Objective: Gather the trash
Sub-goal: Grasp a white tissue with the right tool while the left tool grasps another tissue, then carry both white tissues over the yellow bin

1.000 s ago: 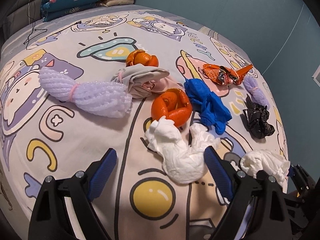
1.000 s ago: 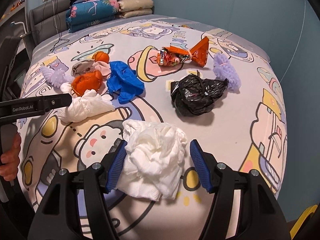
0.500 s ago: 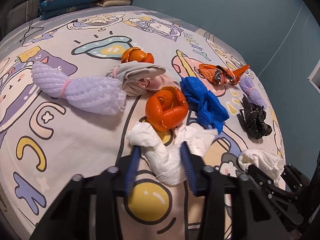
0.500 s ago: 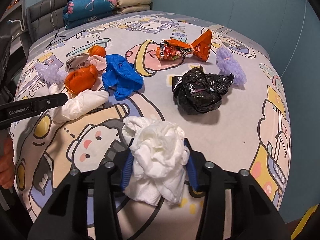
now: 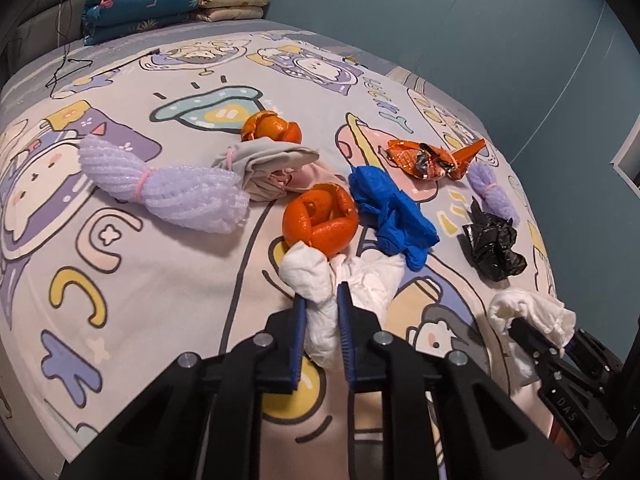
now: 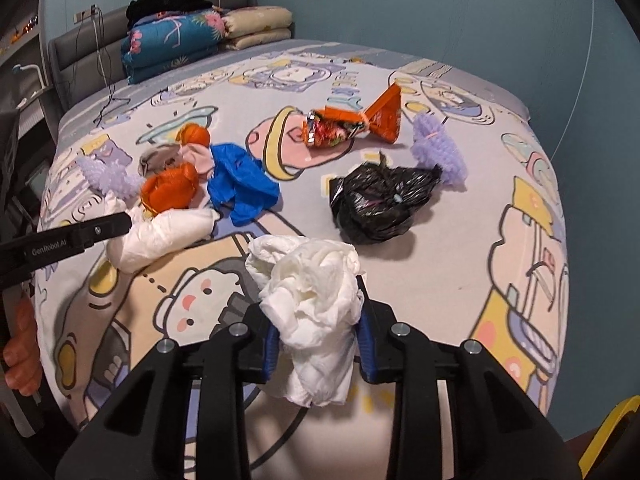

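Both my grippers clamp crumpled tissue above the cartoon-print bedsheet.
My left gripper is closed tight on a twisted white tissue touching the orange peel; my right gripper, jaws closing, presses on a second white tissue wad near the black bag.
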Tool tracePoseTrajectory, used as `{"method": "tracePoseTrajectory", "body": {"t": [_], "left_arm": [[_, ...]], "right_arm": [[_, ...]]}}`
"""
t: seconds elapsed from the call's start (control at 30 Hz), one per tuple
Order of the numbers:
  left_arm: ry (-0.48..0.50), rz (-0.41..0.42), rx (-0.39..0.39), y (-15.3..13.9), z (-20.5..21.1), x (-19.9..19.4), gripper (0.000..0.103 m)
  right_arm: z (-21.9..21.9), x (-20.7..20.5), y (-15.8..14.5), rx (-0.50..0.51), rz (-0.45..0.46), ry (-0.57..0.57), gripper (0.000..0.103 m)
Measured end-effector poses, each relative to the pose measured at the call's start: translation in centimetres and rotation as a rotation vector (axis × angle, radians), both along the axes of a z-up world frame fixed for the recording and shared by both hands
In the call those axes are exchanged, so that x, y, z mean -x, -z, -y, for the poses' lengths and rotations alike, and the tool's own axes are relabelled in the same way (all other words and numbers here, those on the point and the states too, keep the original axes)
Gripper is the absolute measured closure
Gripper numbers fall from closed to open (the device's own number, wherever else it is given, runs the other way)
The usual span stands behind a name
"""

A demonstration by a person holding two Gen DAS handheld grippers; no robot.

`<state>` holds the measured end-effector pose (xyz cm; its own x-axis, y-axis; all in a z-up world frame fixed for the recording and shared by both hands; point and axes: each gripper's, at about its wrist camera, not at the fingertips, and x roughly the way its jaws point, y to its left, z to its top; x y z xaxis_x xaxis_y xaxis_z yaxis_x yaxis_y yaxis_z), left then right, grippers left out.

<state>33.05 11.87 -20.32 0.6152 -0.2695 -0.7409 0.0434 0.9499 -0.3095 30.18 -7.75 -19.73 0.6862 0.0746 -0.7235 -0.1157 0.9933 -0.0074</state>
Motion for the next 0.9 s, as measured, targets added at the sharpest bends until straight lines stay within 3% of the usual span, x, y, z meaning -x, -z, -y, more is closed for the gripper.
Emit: {"method": "tracePoseTrajectory", "body": {"t": [0.9], "left_arm": [[0.018,0.171,-0.036,-9.0,1.3,7.5,0.089]], "right_arm": [[2.1,6.8,-7.3,-0.024,0.140,0.001,0.073]]}}
